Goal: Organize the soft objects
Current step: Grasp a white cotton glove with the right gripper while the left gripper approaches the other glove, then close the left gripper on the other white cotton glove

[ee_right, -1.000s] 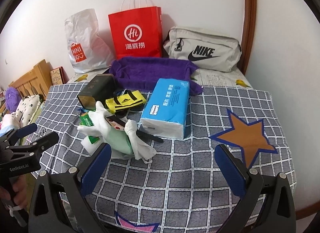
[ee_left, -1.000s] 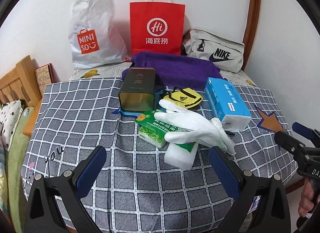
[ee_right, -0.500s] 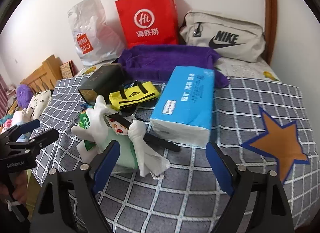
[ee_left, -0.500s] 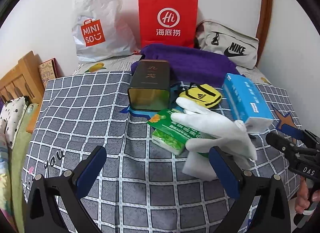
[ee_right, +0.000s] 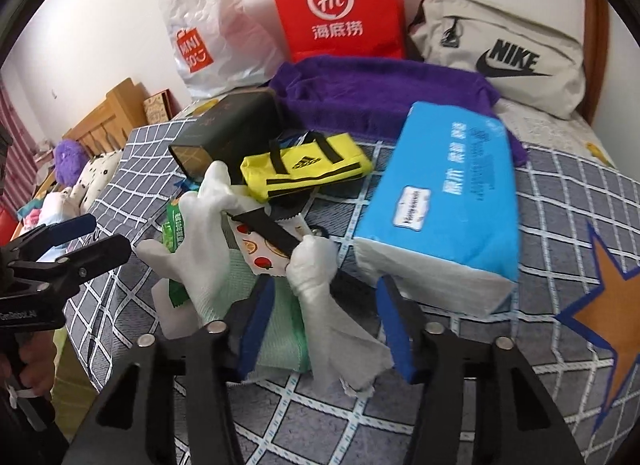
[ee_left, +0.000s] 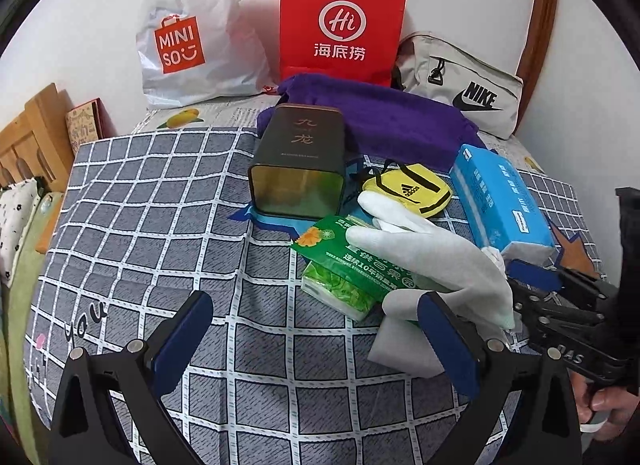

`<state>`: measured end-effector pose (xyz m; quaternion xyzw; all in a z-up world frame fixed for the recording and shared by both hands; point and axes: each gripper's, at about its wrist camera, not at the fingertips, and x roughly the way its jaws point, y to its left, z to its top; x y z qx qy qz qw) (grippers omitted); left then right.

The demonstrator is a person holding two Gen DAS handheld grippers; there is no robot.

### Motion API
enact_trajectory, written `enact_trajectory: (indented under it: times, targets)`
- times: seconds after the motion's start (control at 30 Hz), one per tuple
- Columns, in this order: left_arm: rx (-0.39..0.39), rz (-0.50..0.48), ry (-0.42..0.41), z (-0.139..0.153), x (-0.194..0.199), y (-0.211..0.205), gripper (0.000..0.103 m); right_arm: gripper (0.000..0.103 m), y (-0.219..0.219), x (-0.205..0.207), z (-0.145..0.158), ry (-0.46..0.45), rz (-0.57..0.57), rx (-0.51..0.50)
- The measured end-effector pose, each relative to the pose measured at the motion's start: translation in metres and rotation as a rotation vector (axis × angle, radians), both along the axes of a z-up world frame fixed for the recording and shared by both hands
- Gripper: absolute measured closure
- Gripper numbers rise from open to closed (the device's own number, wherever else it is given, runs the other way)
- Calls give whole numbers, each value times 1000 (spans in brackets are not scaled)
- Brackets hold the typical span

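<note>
Closing right tool now straddles one white glove; three bags behind.

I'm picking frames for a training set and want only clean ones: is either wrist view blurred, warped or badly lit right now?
Left wrist view: sharp, print on the red paper bag crisp; fisheye bends the checked bedcover and darkens the corners. Right wrist view: motion-smeared, text on the blue tissue pack soft, white glove edges fuzzy; same fisheye warp. Lighting even in both, soft shadows, no harsh glare.
</note>
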<state>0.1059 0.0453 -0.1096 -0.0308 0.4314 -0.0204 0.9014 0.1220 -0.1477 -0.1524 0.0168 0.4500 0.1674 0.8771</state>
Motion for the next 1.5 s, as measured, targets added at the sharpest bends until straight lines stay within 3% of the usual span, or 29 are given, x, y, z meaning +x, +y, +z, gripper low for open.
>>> enact_trajectory:
  times: [0.03, 0.1, 0.17, 0.6, 0.83, 0.87, 0.93, 1.07, 1.2, 1.5]
  targets:
    - [-3, -2, 3, -1, 1, 0, 0, 57, 2, 1, -2, 4, 7, -3]
    - [-7, -11, 4, -3, 2, -1, 0, 74, 5, 4, -6, 16, 27, 3]
    - [-10, -23, 5, -3, 5, -3, 0, 80, 7, 5, -9, 23, 38, -3]
    - [-50, -189, 16, 0, 27, -48, 0, 83, -32, -27, 19, -39, -18, -5]
    - [26, -265, 68, -14, 36, -85, 0, 83, -58, -37, 20, -37, -61, -16]
    - [36, -262, 75, -17, 36, -88, 4, 83, -60, -38, 19, -35, -67, -16]
    - [29, -265, 92, -21, 36, -88, 32, 83, -64, -38, 16, -26, -74, -15]
    - [37, -277, 79, -19, 29, -85, 55, 83, -68, -38, 13, -21, -87, -6]
    - [27, -275, 49, -21, 24, -79, 56, 83, -65, -38, 14, -23, -81, 7]
    - [-39, -238, -109, -32, 15, -67, 54, 83, -58, -39, 13, -19, -67, 7]
